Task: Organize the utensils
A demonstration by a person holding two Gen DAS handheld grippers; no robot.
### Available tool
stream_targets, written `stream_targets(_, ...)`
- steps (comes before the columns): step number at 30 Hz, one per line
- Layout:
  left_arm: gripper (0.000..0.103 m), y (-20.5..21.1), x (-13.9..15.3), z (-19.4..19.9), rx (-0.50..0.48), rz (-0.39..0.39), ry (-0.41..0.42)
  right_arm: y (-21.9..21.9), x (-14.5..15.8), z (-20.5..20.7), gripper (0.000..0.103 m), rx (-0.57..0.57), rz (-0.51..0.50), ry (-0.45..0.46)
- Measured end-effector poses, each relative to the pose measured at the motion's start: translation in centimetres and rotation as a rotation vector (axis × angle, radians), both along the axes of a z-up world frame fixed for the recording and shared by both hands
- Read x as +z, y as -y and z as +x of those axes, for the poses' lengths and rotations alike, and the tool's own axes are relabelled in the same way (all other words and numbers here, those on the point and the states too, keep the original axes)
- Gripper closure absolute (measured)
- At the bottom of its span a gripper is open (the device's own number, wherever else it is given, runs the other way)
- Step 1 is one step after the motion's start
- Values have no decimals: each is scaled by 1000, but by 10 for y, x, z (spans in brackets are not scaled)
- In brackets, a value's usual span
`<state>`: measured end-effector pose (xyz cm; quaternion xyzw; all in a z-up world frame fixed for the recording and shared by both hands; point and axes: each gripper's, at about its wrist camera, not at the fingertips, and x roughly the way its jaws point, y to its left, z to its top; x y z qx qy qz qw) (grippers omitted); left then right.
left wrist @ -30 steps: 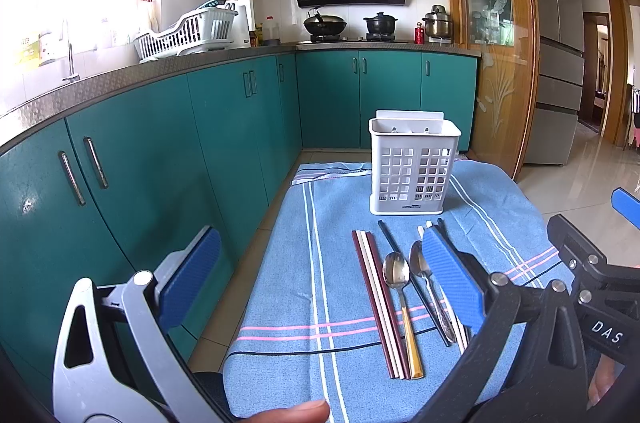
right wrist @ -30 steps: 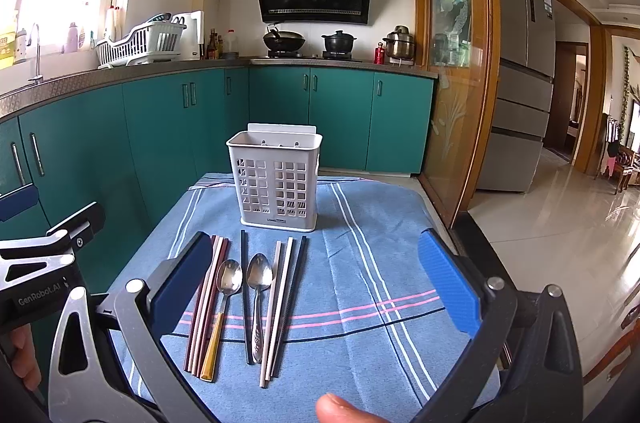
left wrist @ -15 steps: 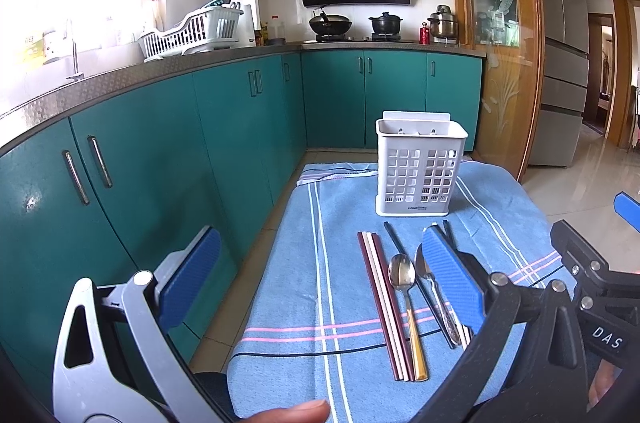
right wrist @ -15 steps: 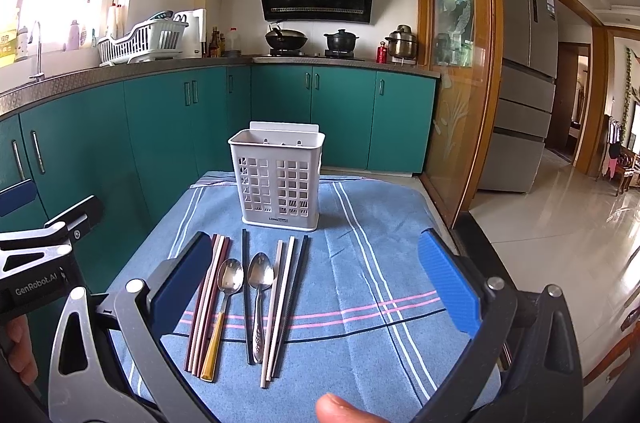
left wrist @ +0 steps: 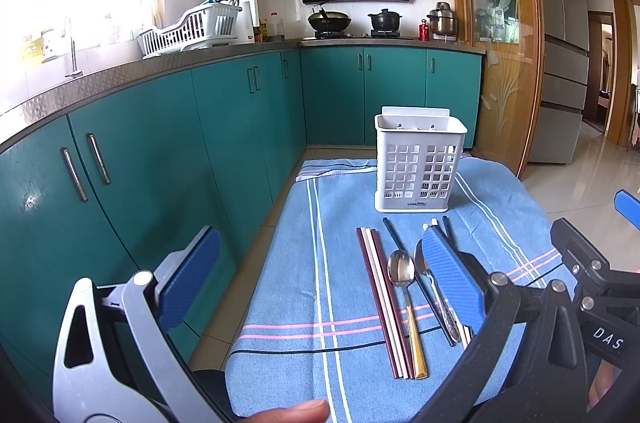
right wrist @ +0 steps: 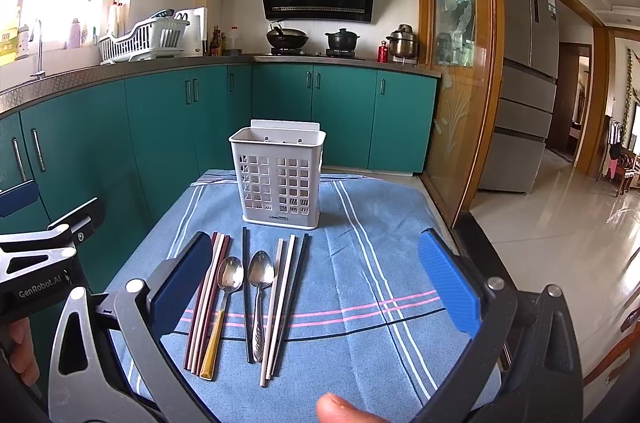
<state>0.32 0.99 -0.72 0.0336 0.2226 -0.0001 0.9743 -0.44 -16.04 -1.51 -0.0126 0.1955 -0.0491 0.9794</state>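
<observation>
A white slotted utensil caddy (left wrist: 420, 167) (right wrist: 278, 179) stands upright at the far end of a blue striped cloth (left wrist: 320, 207) (right wrist: 380, 223). In front of it lie red and white chopsticks (left wrist: 380, 295) (right wrist: 206, 295), a gold-handled spoon (left wrist: 404, 287) (right wrist: 224, 299), a black chopstick (right wrist: 246, 283), a silver spoon (right wrist: 260, 291) and white and black chopsticks (right wrist: 286, 287), side by side. My left gripper (left wrist: 320, 251) hangs open over the cloth's left part, its right finger (left wrist: 450, 279) covering some utensils. My right gripper (right wrist: 316, 251) is open above the near edge, empty.
Teal kitchen cabinets (left wrist: 160, 163) run close along the left of the table. A wood-framed glass door (right wrist: 460, 103) and tiled floor (right wrist: 560, 223) lie to the right. A person's thumb (right wrist: 344, 407) shows at the bottom edge of each view.
The left wrist view has drifted slightly, so the caddy sits a touch further right. Both grippers remain open and the utensils have not moved.
</observation>
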Motion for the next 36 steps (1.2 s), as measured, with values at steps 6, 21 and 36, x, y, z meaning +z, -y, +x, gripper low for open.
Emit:
stream_targets(6,3,0,-2,0,1,0,-4,0,-2,0,3,2,1,-1)
stream_targets(21,3,-2,-9,5,2,-5,-22,-1,-7,2,3,7,1,-11)
stream_targets(36,3,3,-65,52,8,64,-303,30,-67,57,8,21,125,-327)
